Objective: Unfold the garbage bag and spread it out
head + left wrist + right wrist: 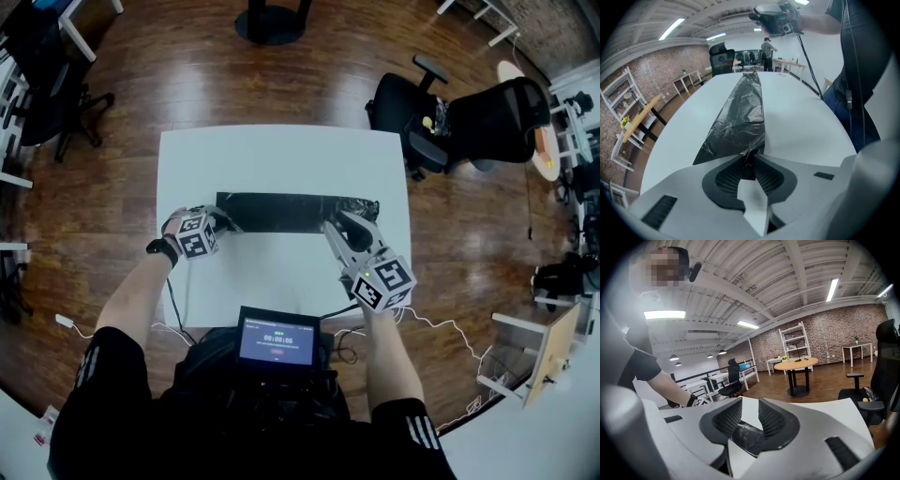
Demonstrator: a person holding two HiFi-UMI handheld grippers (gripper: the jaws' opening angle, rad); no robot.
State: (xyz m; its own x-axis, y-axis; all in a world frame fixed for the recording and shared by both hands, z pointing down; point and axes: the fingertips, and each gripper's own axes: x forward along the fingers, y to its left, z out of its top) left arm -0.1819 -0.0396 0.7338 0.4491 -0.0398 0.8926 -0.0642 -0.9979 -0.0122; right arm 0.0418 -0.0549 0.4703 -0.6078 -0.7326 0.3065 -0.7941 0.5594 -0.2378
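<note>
Left gripper [751,153]: I find its jaws drawn narrow, nipping the near corner of the black garbage bag [740,117]. The bag runs straight ahead of them as a folded strip, flat on the white table [801,122]. Right gripper [750,408]: jaws closed on a crumple of the same film, deep between the pads (the strip's opposite end, going by the head view). I judge the plastic thin, light, limp and slippery, with layers likely to cling. I would take a single free edge beside each pinch and draw it apart gently.
</note>
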